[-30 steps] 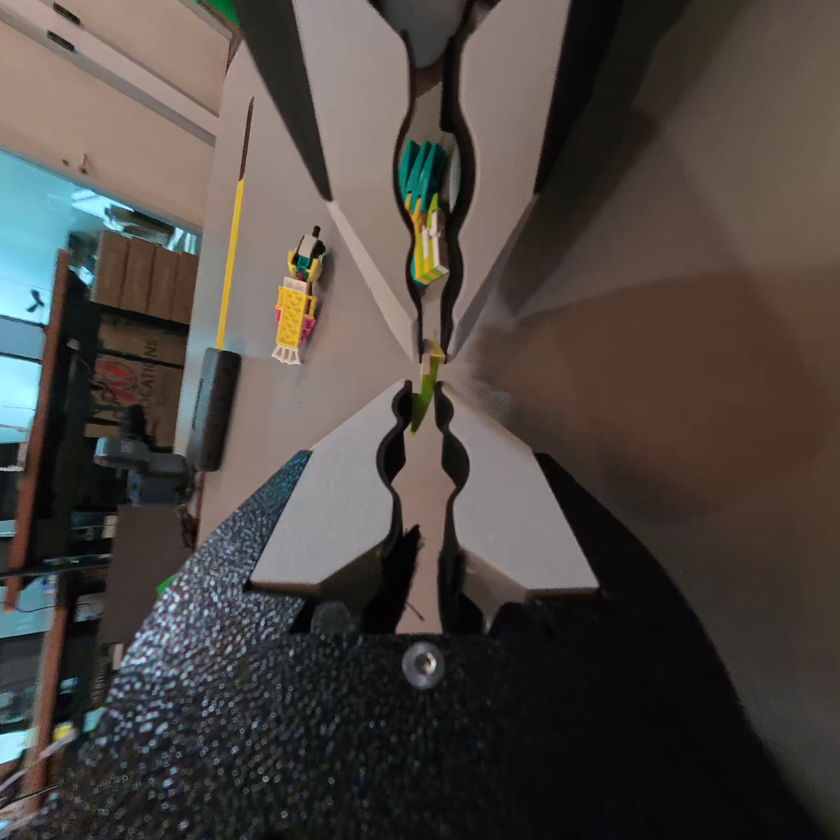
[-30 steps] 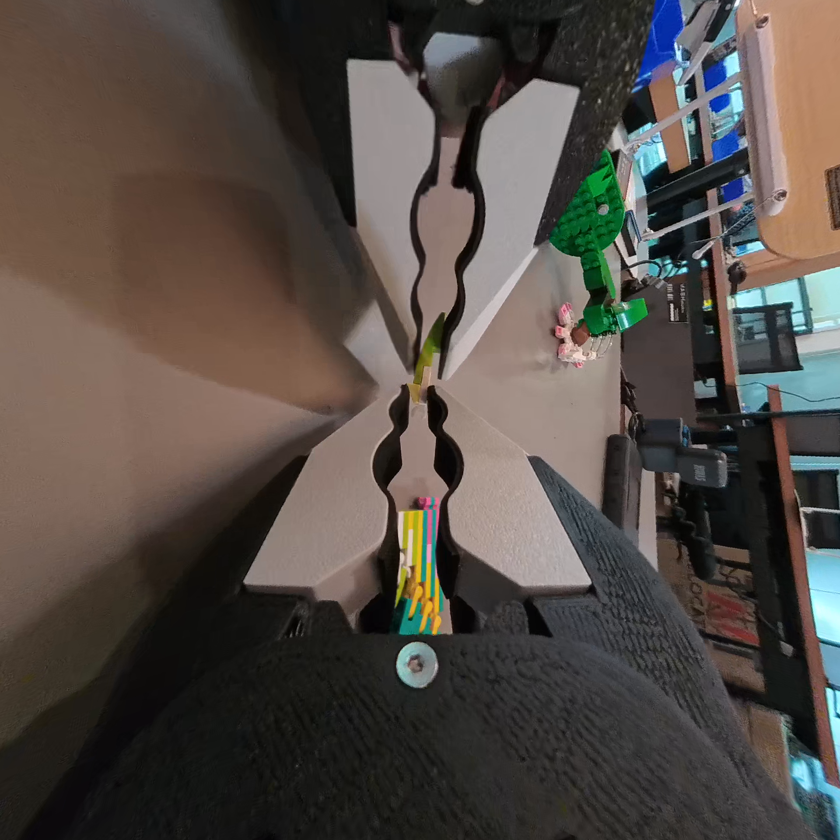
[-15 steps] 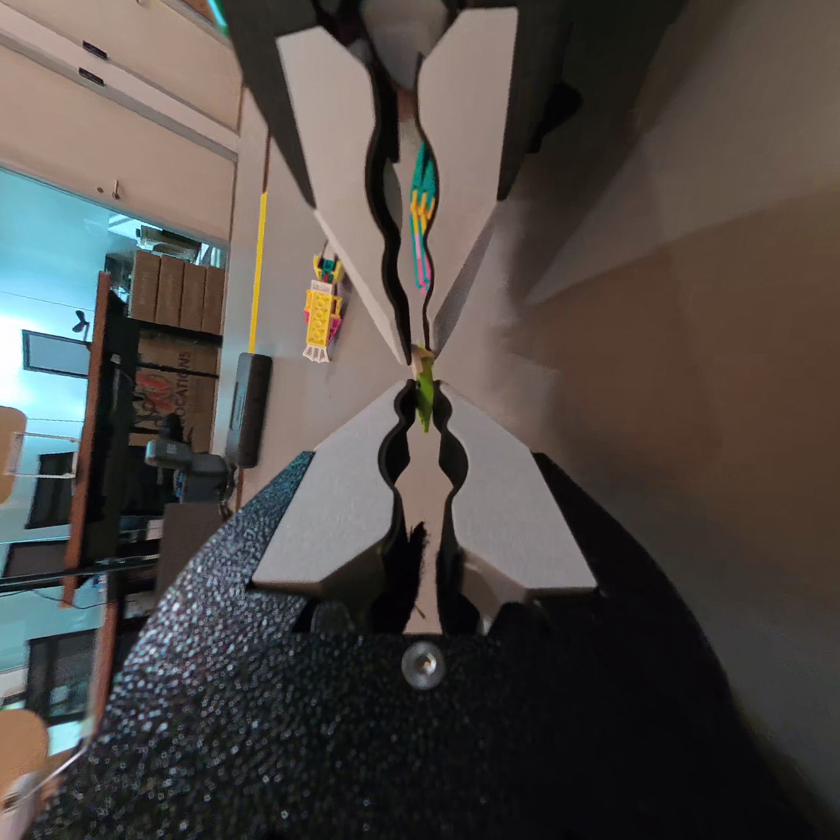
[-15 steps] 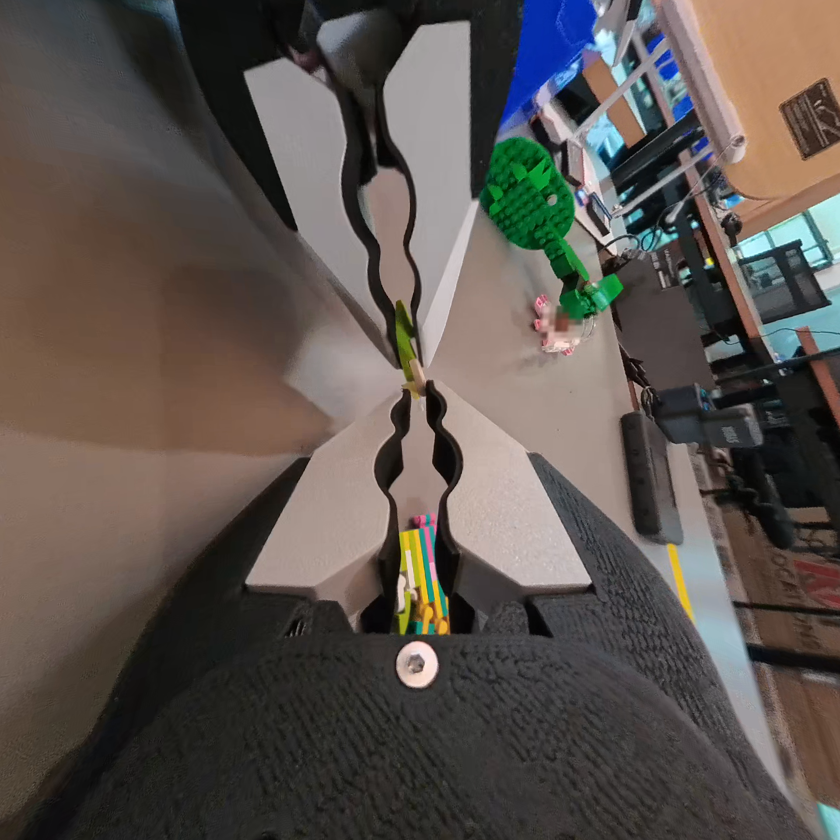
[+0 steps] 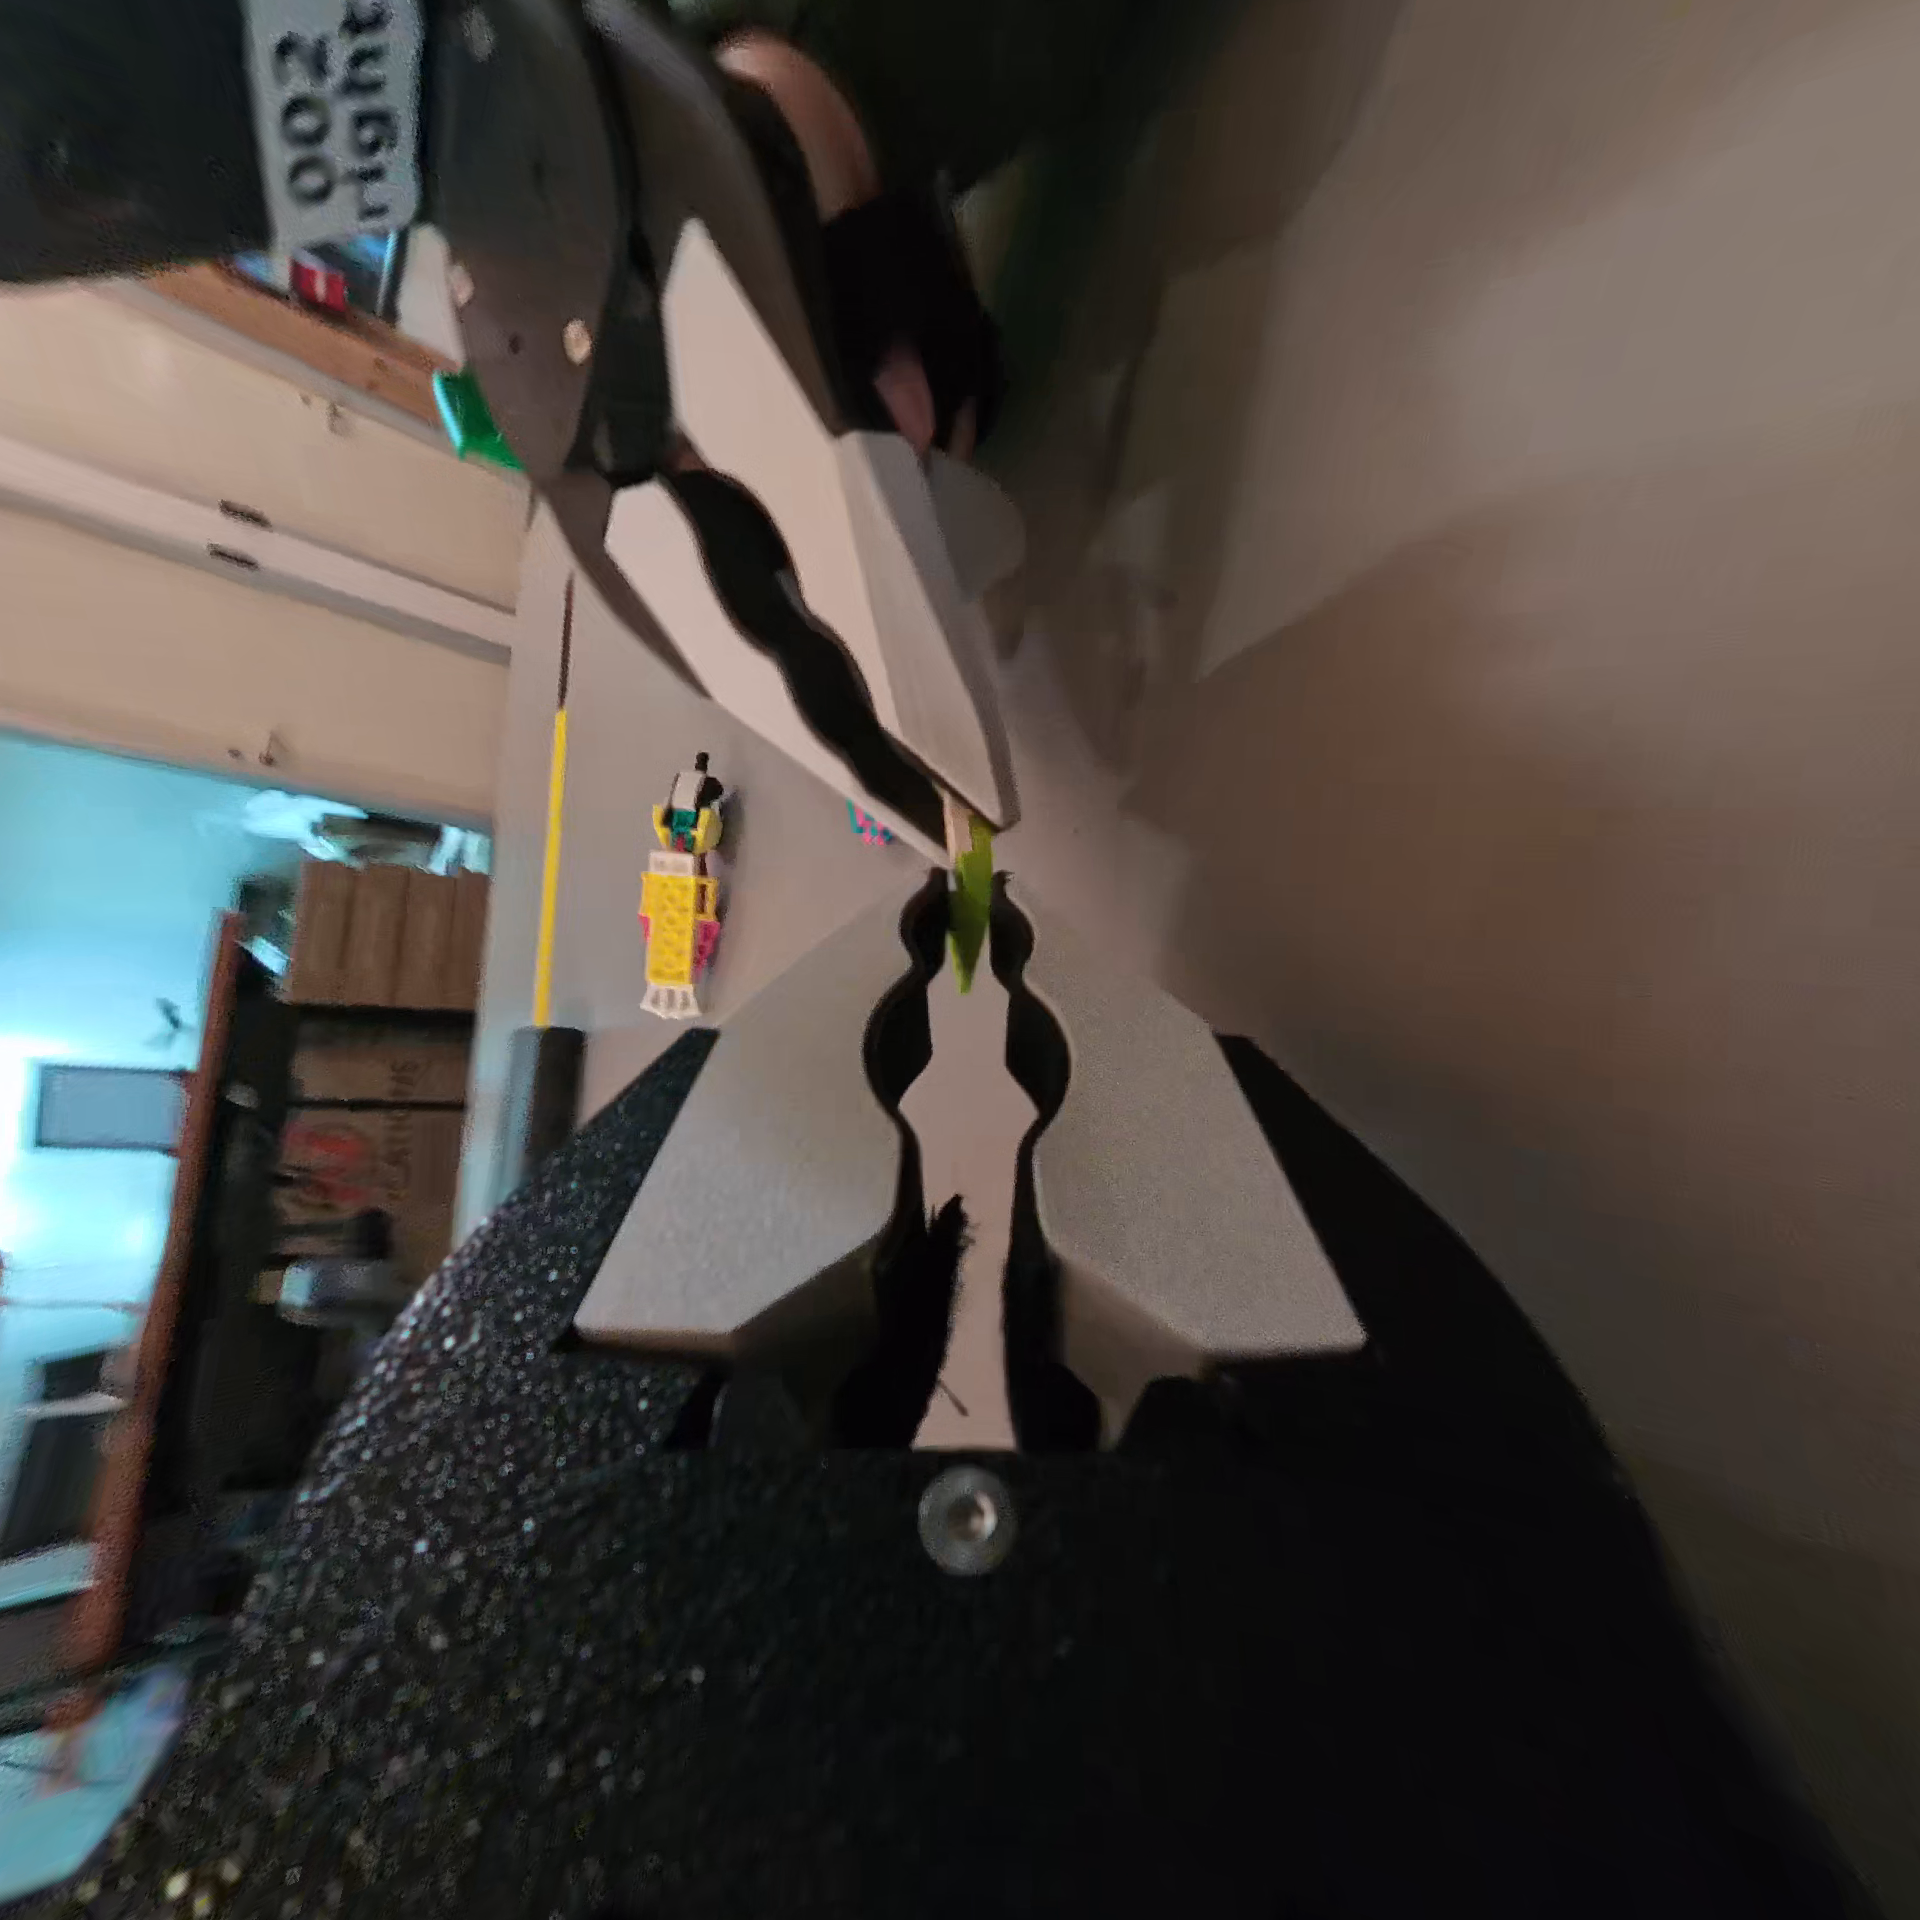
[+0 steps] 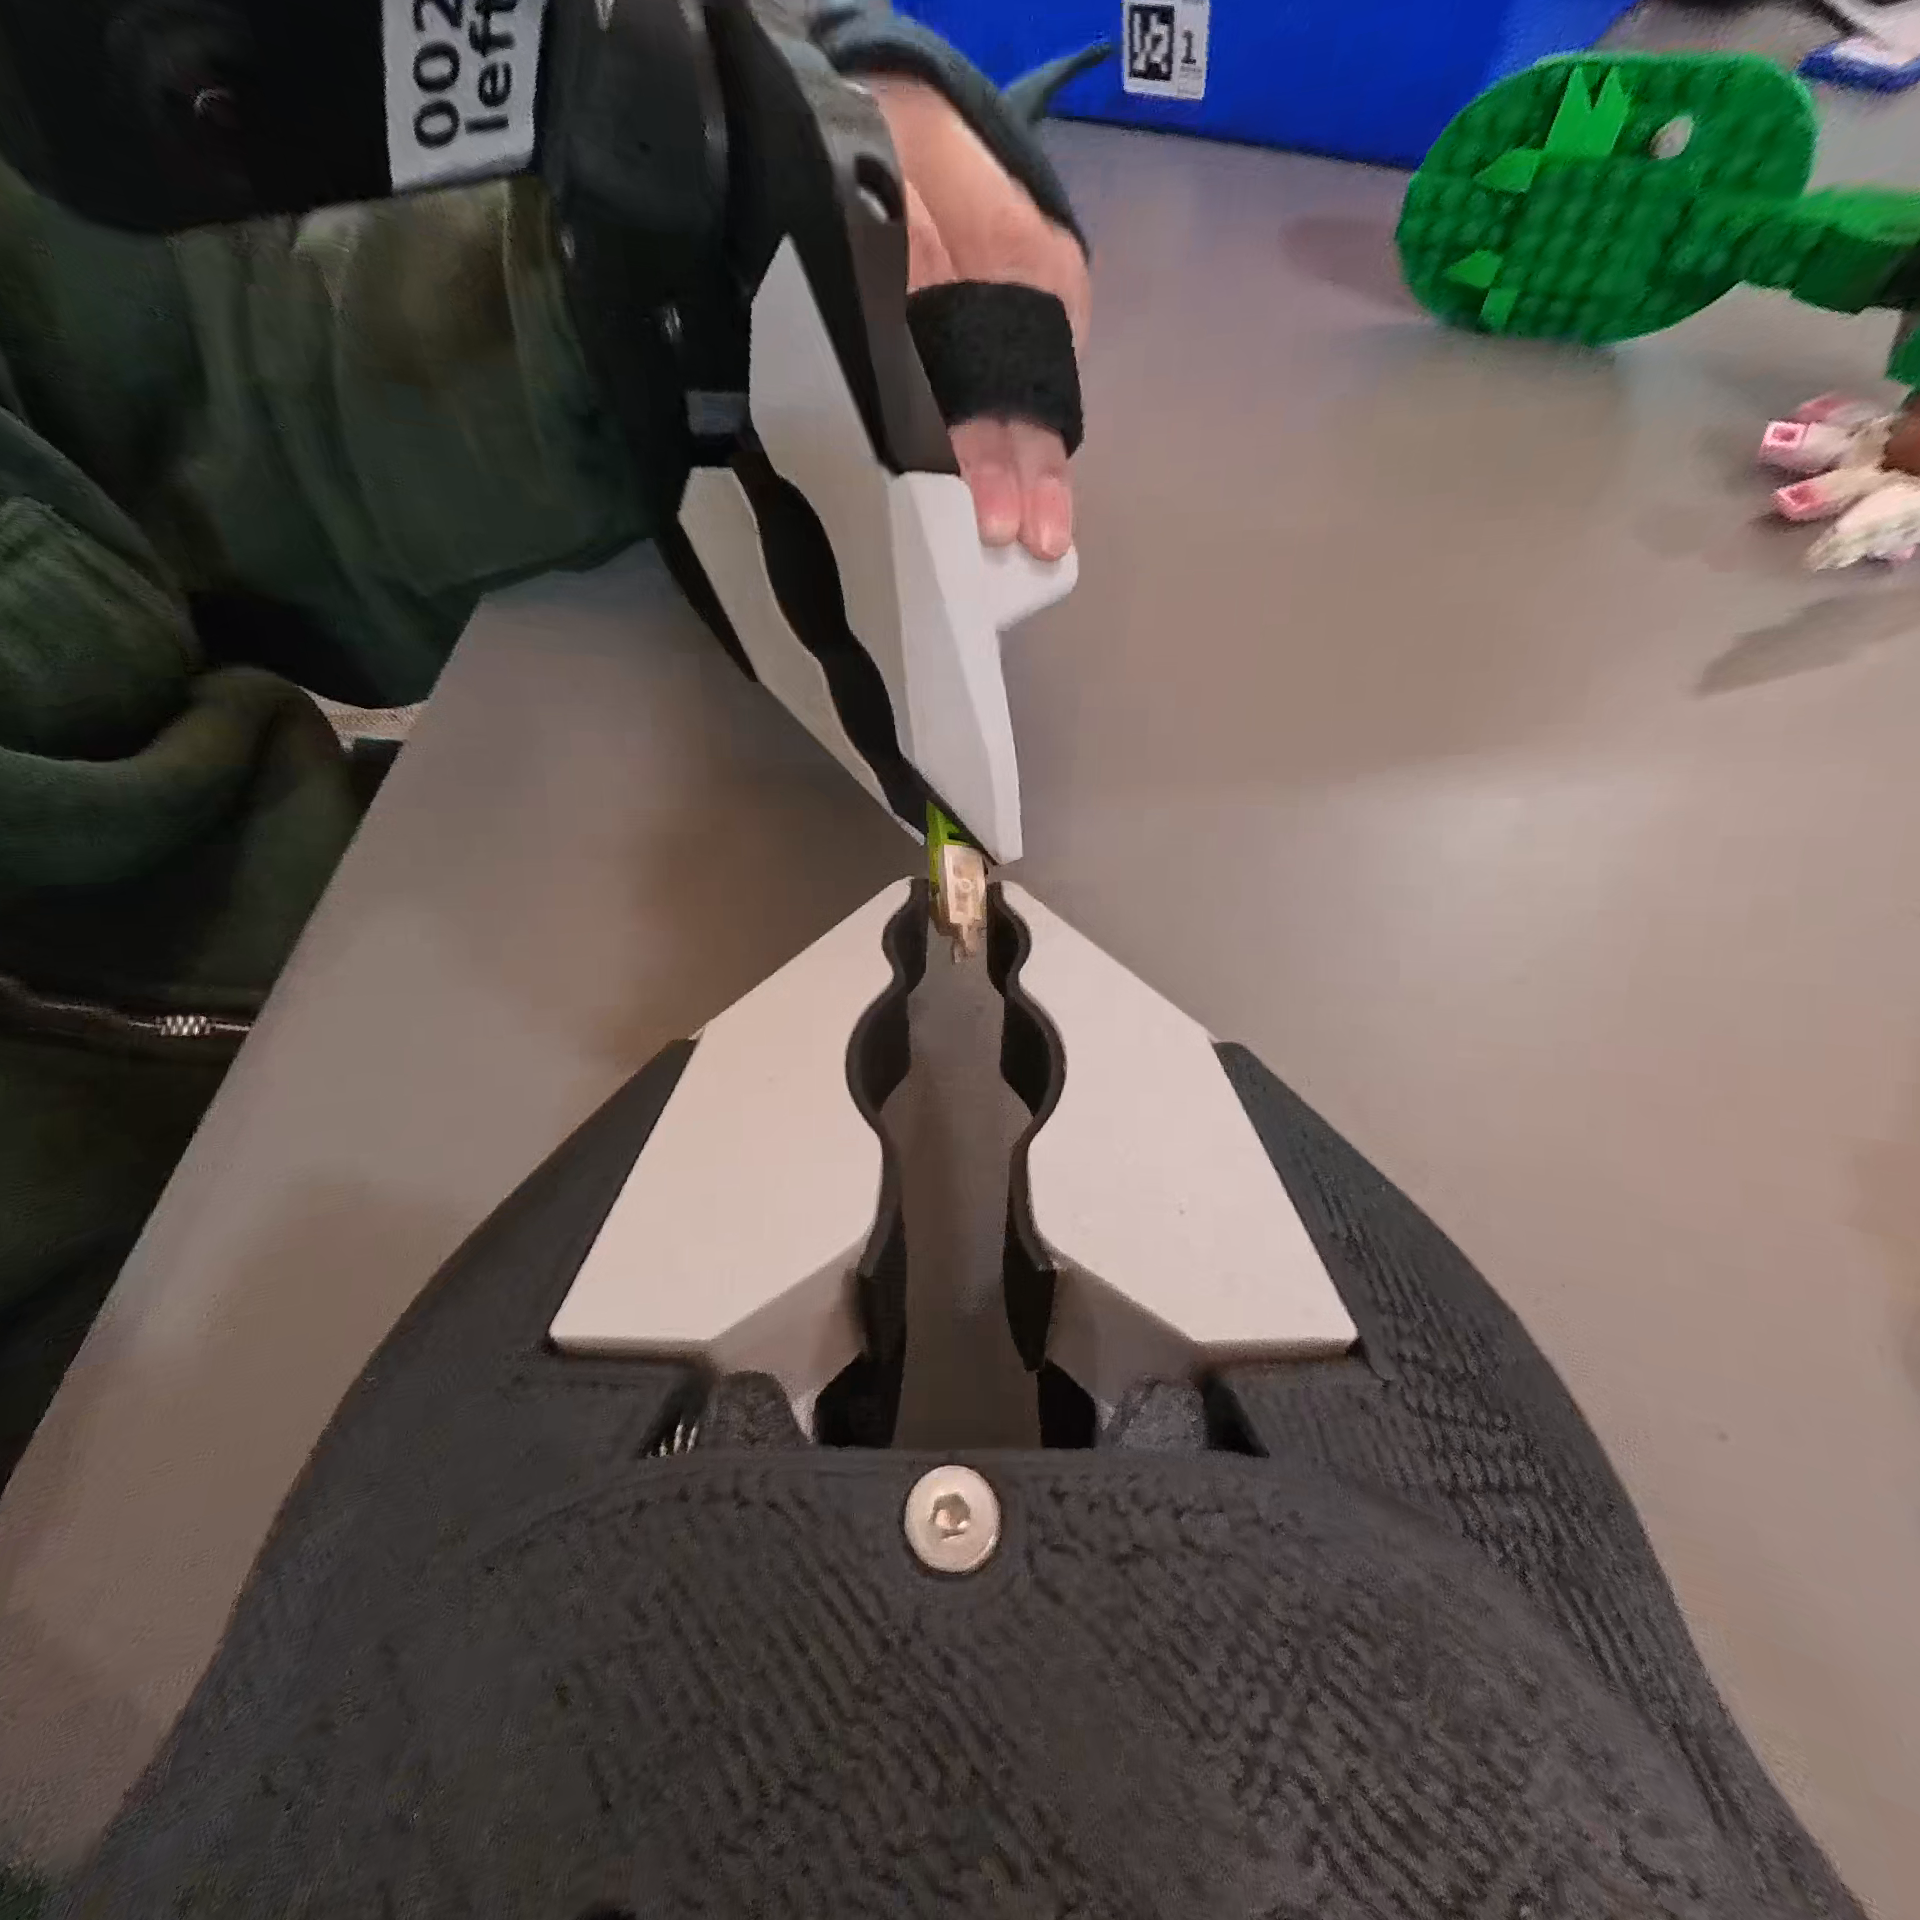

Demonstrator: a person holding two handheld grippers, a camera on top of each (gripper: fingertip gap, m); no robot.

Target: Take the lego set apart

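My left gripper point(image 5: 971, 883) is shut on a small lime green leaf piece point(image 5: 971, 920). My right gripper point(image 6: 956, 883) is shut on a small tan piece point(image 6: 961, 904). The two grippers meet tip to tip above the grey table point(image 6: 1455, 831). The green piece point(image 6: 940, 831) and the tan piece point(image 5: 954, 826) touch end to end; I cannot tell whether they are still joined. In the left wrist view the right gripper point(image 5: 971, 821) comes in from the upper left at an angle. In the right wrist view the left gripper point(image 6: 961, 831) does the same.
A yellow lego figure point(image 5: 681, 914) and a small teal and pink piece point(image 5: 868, 826) lie on the table. A green round lego plate point(image 6: 1600, 197) and pink and white pieces point(image 6: 1839, 488) sit far right. A blue box point(image 6: 1299, 62) stands behind. A person's green sleeve point(image 6: 260, 416) is at left.
Both grippers have rolled and now meet at an angle instead of in line. The striped teal, pink and yellow piece no longer shows between the right gripper's jaws. Both stay shut.
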